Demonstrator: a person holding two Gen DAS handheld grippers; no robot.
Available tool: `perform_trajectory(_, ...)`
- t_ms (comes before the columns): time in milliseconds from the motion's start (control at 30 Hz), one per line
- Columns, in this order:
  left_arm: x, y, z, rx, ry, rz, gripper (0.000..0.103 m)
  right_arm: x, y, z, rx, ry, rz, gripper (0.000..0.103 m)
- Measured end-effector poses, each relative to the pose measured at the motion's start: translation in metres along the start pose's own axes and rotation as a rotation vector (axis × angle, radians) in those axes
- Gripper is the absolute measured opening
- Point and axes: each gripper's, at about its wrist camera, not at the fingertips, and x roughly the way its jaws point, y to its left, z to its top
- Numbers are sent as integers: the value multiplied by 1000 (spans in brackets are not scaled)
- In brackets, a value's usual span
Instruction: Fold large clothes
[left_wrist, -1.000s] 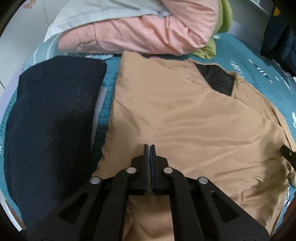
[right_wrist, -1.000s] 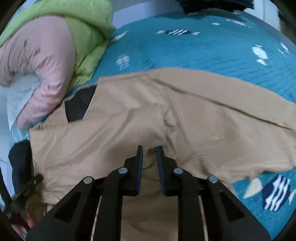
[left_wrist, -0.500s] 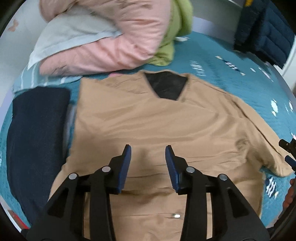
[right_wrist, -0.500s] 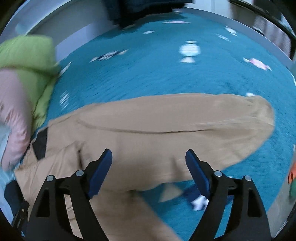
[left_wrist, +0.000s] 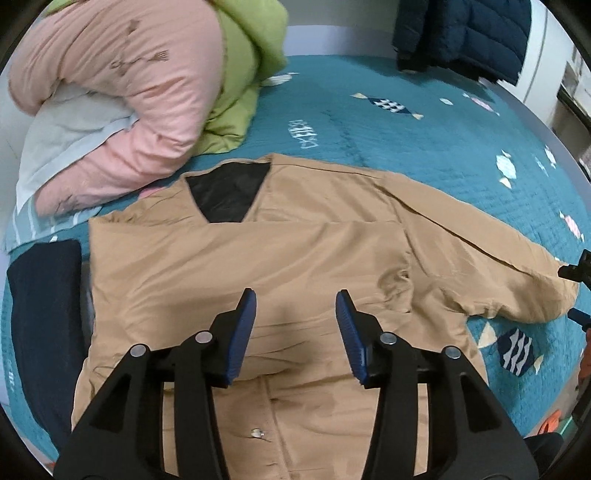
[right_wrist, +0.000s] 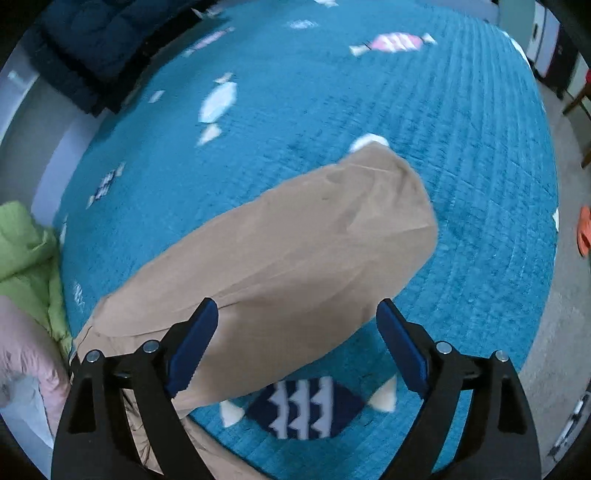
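A tan jacket (left_wrist: 258, 266) with a black lining at the collar lies face up on the teal bedspread (left_wrist: 388, 122). Its left side is folded in over the body; its right sleeve (left_wrist: 491, 266) stretches out to the right. My left gripper (left_wrist: 295, 328) is open and empty, hovering above the jacket's middle. My right gripper (right_wrist: 295, 347) is open wide and empty, above the outstretched sleeve (right_wrist: 295, 251), whose cuff points away. Part of the right gripper shows at the left wrist view's right edge, by the cuff.
A pink and green quilt pile (left_wrist: 140, 92) lies beyond the collar. A folded dark garment (left_wrist: 40, 314) lies left of the jacket. A navy padded coat (left_wrist: 461, 33) hangs at the far edge. The bed's edge and grey floor (right_wrist: 554, 295) lie right of the sleeve.
Both grippers were shut or nearly shut over the jacket a second ago and have opened. Both pulled back; the right gripper swung out along the sleeve towards the cuff.
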Motion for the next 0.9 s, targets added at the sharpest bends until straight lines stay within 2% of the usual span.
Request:
perform_trajectory(167, 5, -21, 9, 11, 18, -33, 50, 18, -26, 20, 75, 19, -59, 84)
perform_trajectory(233, 9, -30, 11, 12, 31, -48, 51, 34, -35, 29, 116, 44, -28, 84)
perform_trajectory(300, 19, -41, 13, 14, 57, -68, 54, 55, -38, 35, 152, 99, 44, 82)
perform_trajectory(333, 23, -45, 13, 11, 67, -69, 54, 59, -39, 37, 165, 105, 35, 81)
perform_trajectory(367, 29, -50, 13, 5, 78, -70, 54, 57, -36, 38, 163, 75, 22, 75)
perform_trajectory(400, 33, -56, 12, 2, 87, -77, 54, 54, -32, 40, 146, 46, 35, 53)
perform_trajectory(467, 38, -67, 14, 13, 101, -83, 51, 54, -24, 42, 129, 41, 102, 24)
perform_trajectory(500, 39, -74, 15, 34, 100, -88, 39, 55, -23, 43, 141, 41, 135, 17)
perform_trajectory(600, 36, -98, 25, 133, 56, -85, 15, 57, -22, 44, 169, 22, 131, 16)
perform_trajectory(633, 36, -105, 29, 157, 35, -74, 14, 55, -21, 44, 164, 19, 128, 16)
perform_trajectory(700, 44, -118, 37, 185, 38, -61, 3, 52, -14, 43, 141, 4, 132, 16)
perform_trajectory(833, 75, -129, 43, 121, 112, -104, 0, 51, 2, 46, 118, -33, 133, 16)
perform_trajectory(900, 111, -132, 35, 88, 228, -112, 0, 53, 1, 47, 129, -24, 148, 15)
